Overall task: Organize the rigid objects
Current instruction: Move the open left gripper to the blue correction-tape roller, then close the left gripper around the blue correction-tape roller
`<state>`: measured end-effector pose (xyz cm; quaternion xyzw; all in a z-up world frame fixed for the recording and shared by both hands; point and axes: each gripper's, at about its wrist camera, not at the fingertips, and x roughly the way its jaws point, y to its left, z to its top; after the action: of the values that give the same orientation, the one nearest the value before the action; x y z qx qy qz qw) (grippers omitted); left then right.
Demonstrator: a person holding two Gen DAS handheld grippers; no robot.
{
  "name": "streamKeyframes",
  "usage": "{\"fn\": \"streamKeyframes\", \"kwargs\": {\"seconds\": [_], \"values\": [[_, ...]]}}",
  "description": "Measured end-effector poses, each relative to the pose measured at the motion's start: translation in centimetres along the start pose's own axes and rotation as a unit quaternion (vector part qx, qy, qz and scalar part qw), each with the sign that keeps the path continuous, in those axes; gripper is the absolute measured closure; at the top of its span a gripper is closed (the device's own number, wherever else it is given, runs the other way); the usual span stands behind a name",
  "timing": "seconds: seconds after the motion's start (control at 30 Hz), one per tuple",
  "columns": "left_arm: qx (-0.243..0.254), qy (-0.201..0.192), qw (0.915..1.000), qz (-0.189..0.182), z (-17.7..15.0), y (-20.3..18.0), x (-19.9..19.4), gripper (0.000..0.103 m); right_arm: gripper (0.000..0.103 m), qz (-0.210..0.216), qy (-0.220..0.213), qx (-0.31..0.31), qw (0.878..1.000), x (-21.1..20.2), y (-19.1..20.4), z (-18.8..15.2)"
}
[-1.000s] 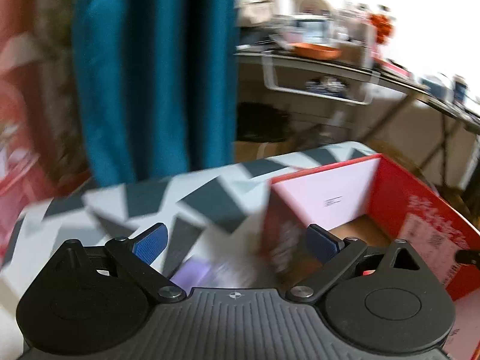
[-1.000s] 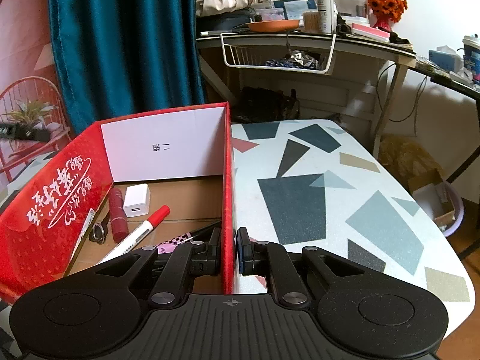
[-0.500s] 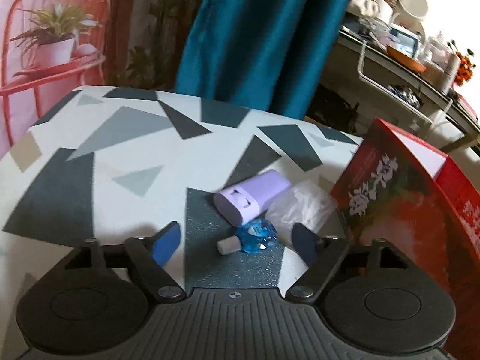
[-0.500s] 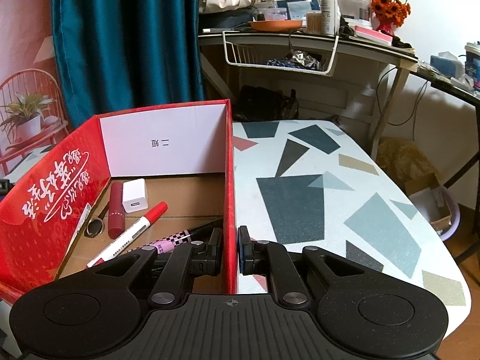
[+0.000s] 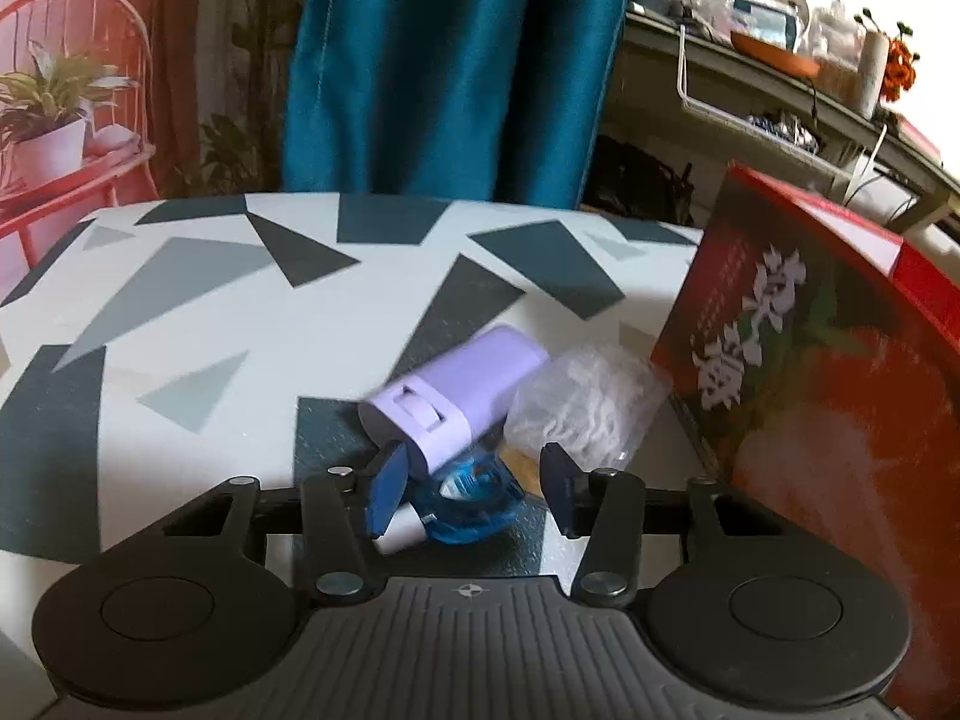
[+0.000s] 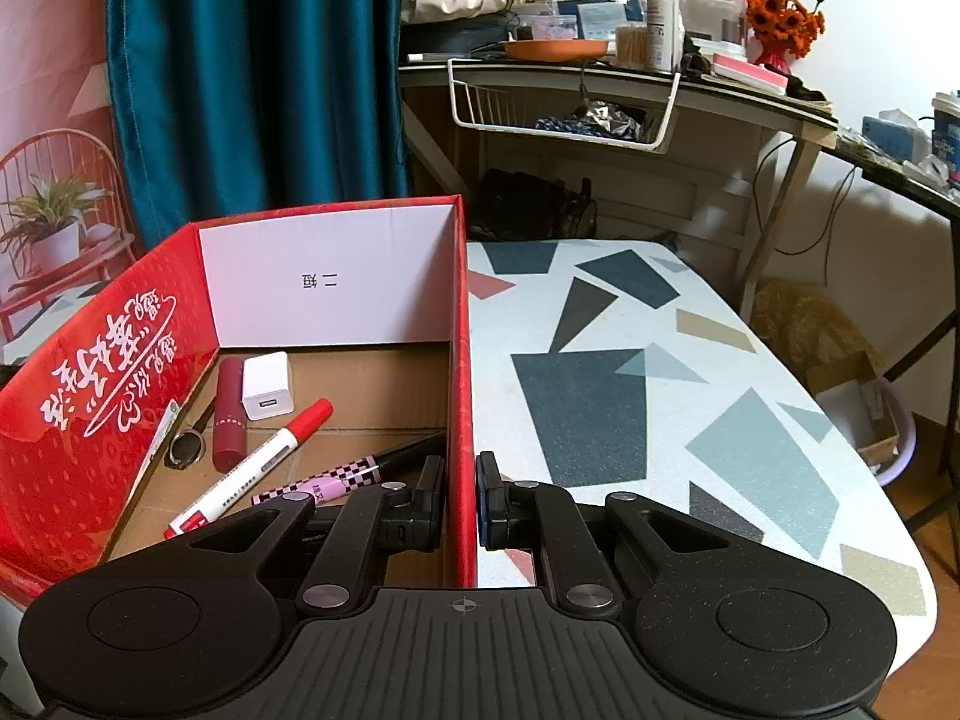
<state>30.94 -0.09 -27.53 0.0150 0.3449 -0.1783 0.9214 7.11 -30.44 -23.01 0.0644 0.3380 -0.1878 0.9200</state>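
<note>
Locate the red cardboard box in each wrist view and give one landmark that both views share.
Left wrist view: the red cardboard box fills the right edge, its printed outer wall facing the camera.
Right wrist view: the box is lower left, open top showing; the right hand-held gripper clamps its right wall.
Shared landmark: the teal curtain.

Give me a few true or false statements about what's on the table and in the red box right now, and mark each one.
1. The right gripper is clamped on the red box wall. True.
2. A red-capped marker lies inside the box. True.
3. The white charger sits on the table outside the box. False: it is in the box, beside the dark red tube.
4. The left gripper is shut on the lilac case. False: its jaws, just closing, flank the blue bottle.
</note>
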Motion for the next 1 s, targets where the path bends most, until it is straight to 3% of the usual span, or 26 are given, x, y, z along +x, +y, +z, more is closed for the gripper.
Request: {"fn": "streamKeyframes", "kwargs": {"seconds": [0.23,1.0], "values": [[0.006,-0.022,0.9997,0.012,-1.3,0.2,-0.5,0.063,0.093,-0.001,0.001,-0.003,1.0,0.0,0.1,0.0],[0.02,-0.023,0.9994,0.017,-1.6,-0.5,-0.7,0.063,0.093,-0.013,-0.016,0.001,1.0,-0.2,0.3,-0.5]]}}
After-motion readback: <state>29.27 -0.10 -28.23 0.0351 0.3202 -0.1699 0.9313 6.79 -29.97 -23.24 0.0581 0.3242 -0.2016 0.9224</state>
